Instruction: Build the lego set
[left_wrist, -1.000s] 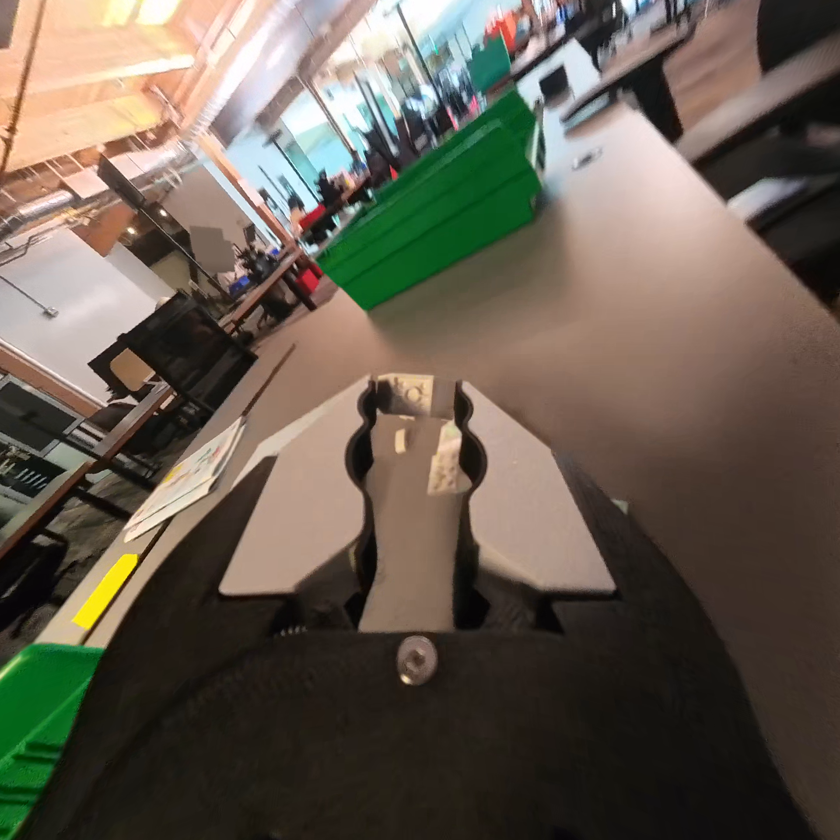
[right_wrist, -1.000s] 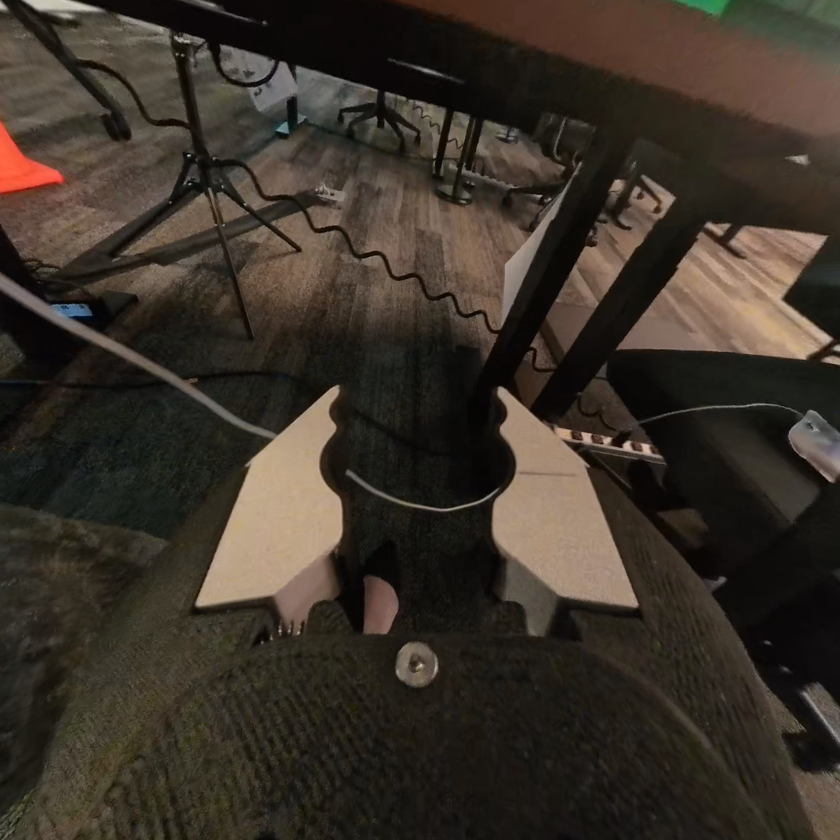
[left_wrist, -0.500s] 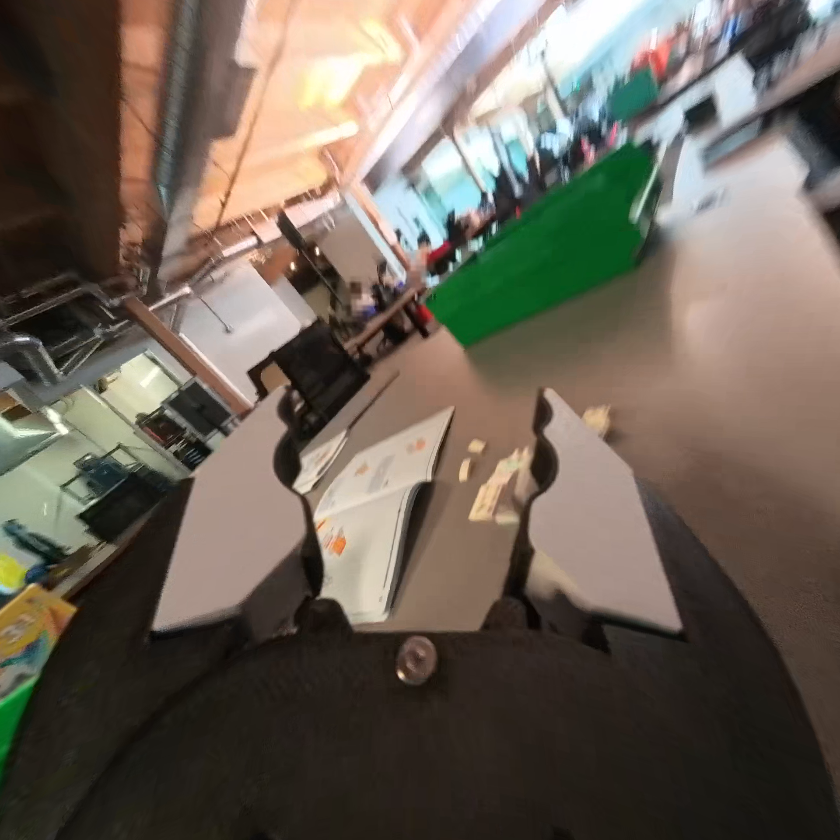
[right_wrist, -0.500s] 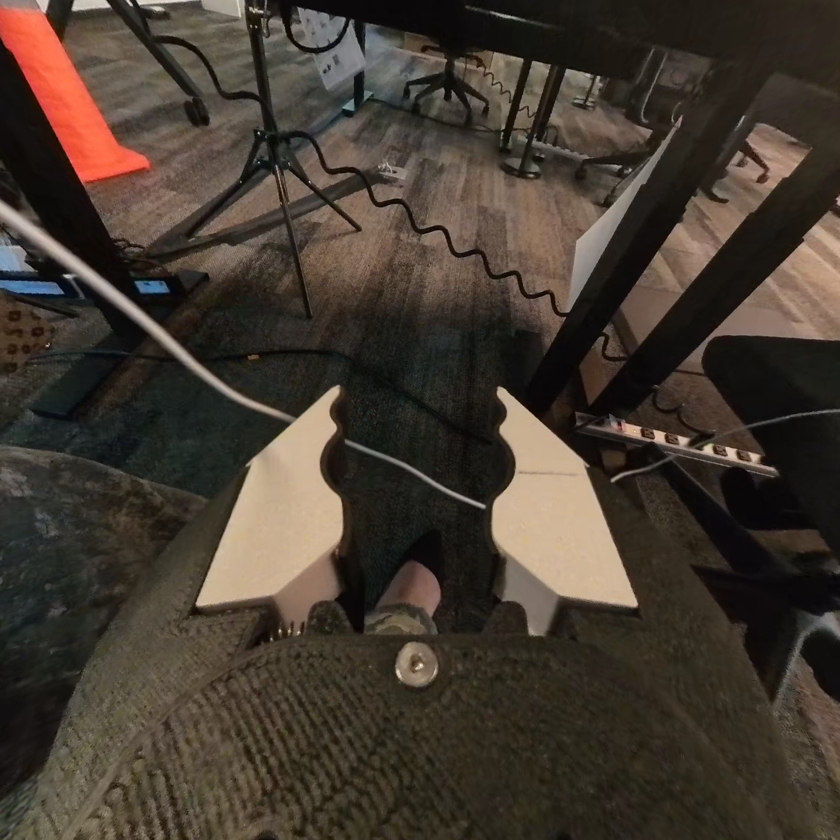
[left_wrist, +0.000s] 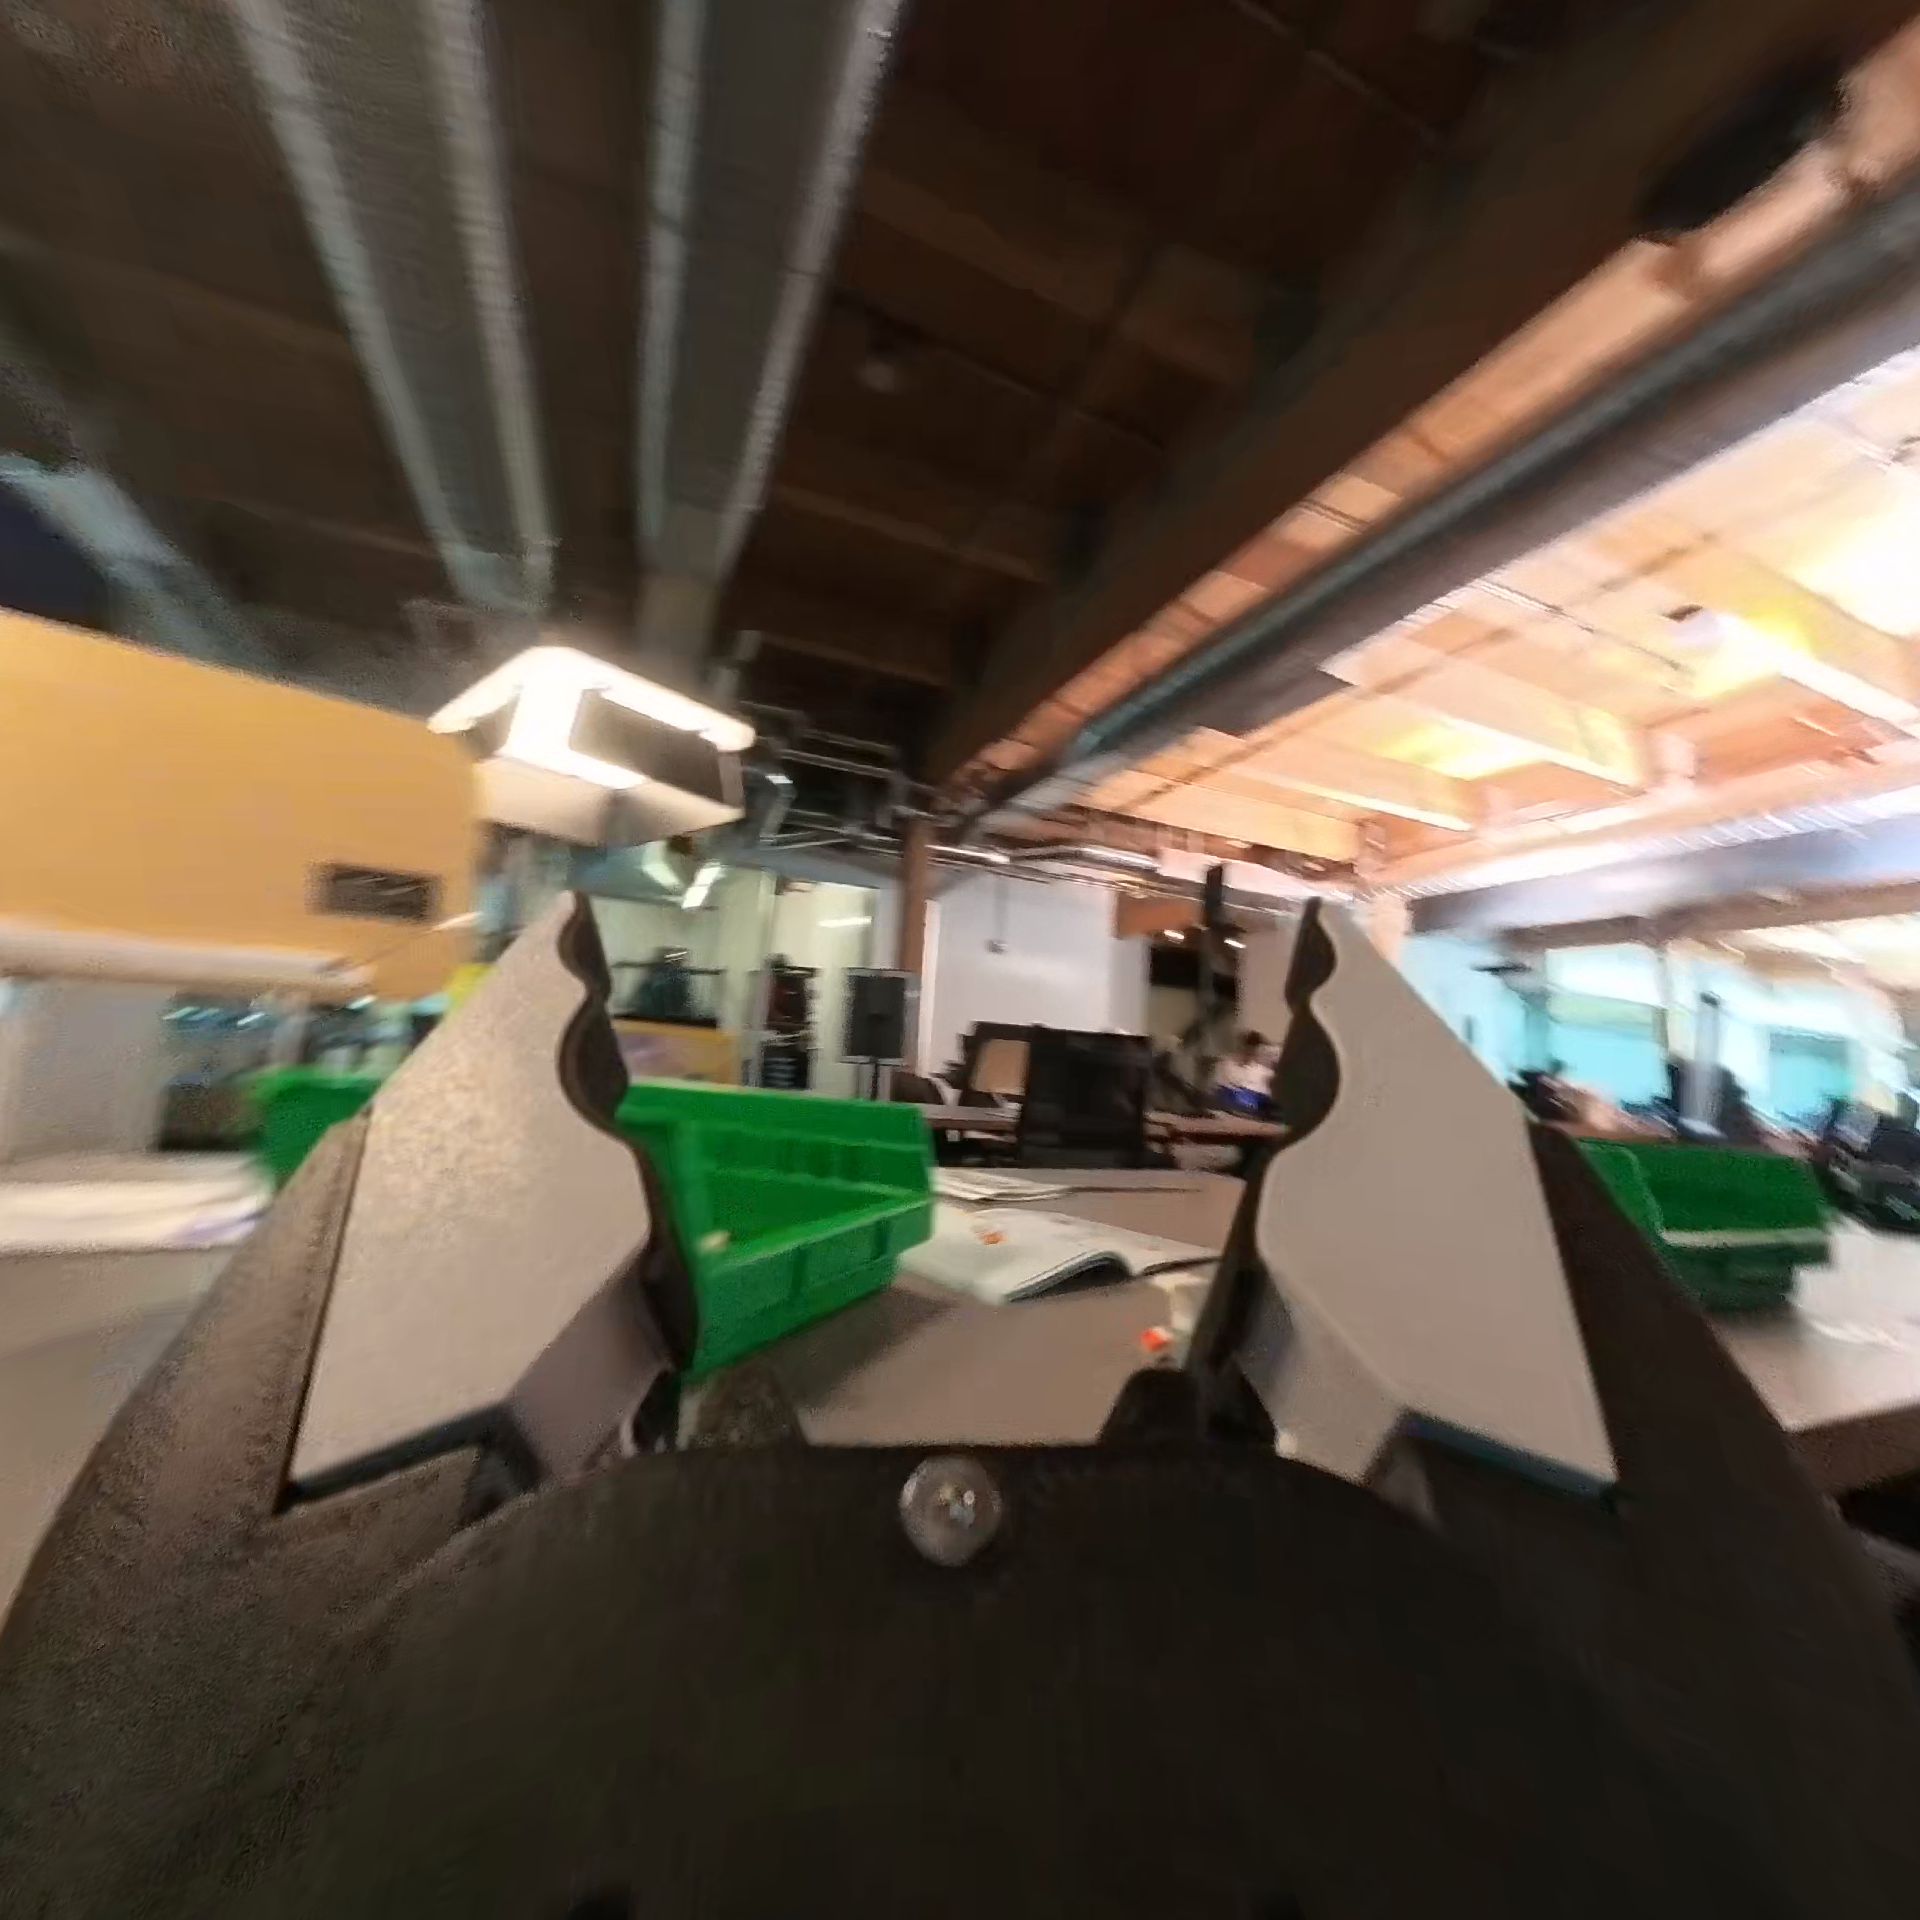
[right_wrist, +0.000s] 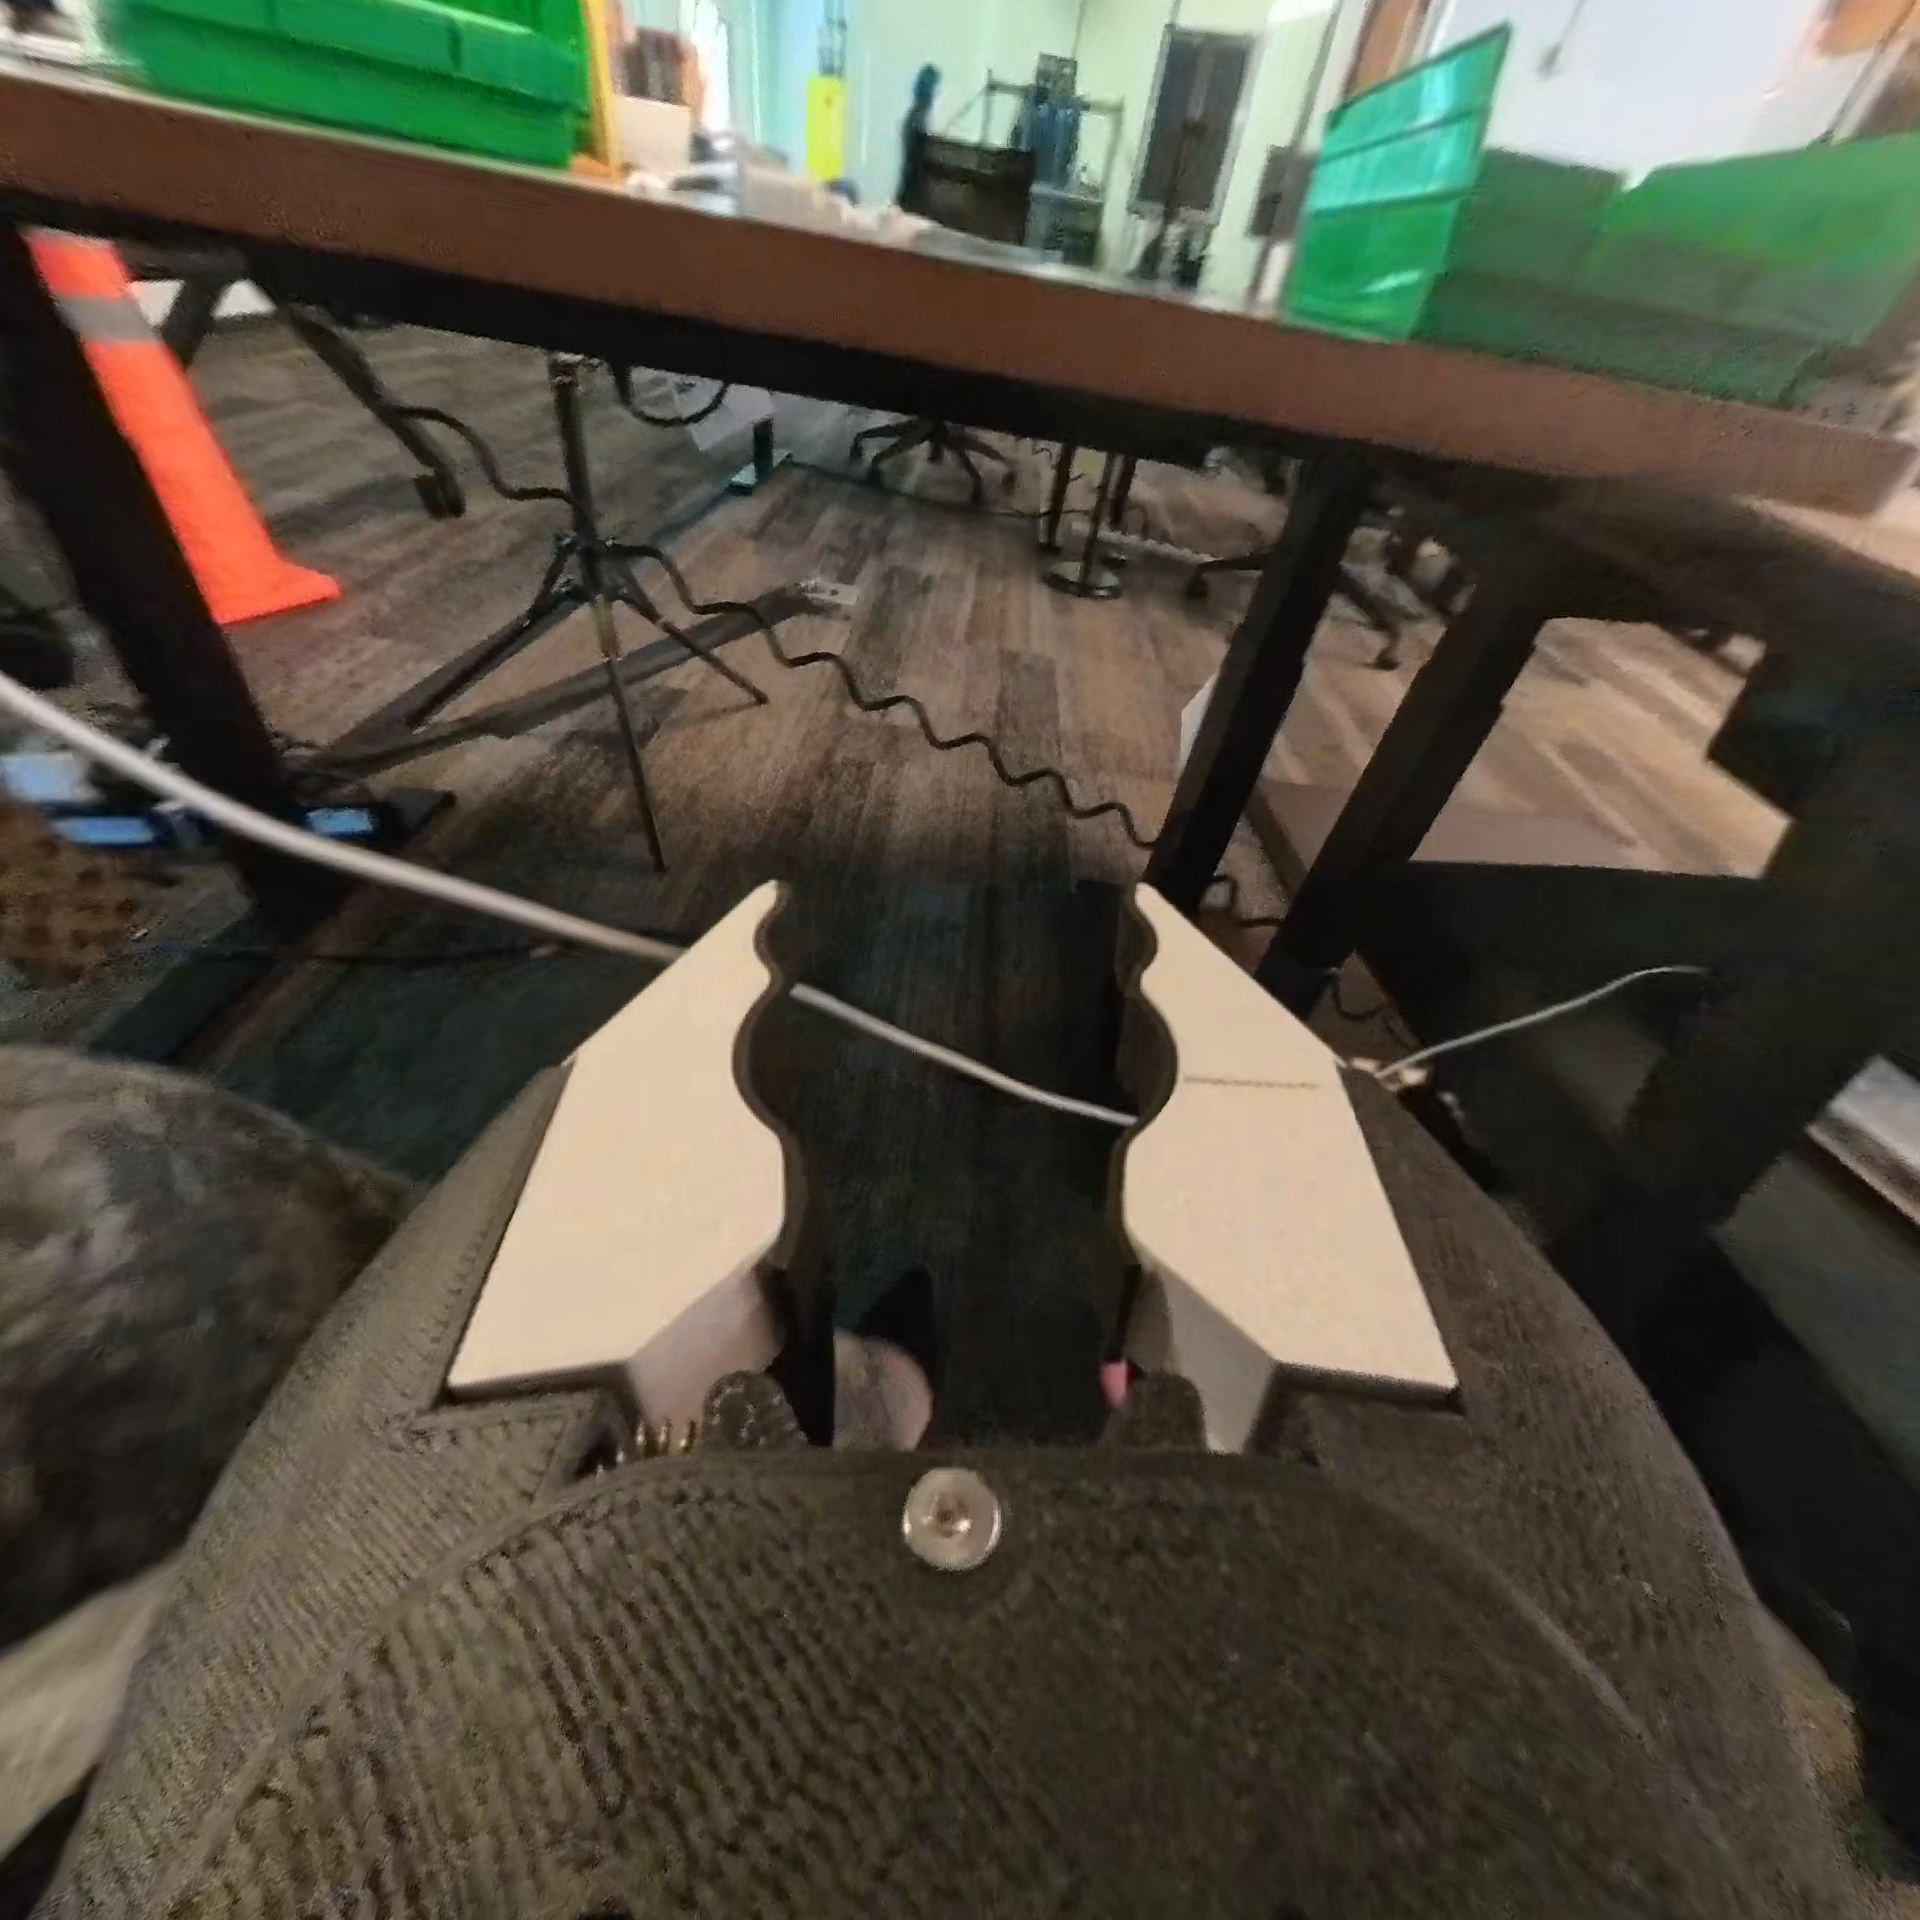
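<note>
Motion blur smears most of the left wrist view: the ceiling pipes (left_wrist: 436, 312) streak into soft bands, and the far desks and figures (left_wrist: 1247, 1049) are too small to make out. The left finger (left_wrist: 488, 1195) hides the near end of a green bin (left_wrist: 790, 1216); a second green bin (left_wrist: 1704, 1216) is partly covered by the right finger and blurred. The open booklet (left_wrist: 1049, 1252) is too soft to read, and a small orange-and-white piece (left_wrist: 1151, 1338) beside it cannot be identified. In the right wrist view, the table (right_wrist: 935, 312) is seen edge-on, so its top is mostly hidden; the green bins (right_wrist: 1662, 281) on it are blurred, and the orange cone (right_wrist: 177, 436) is cut off by the table.
</note>
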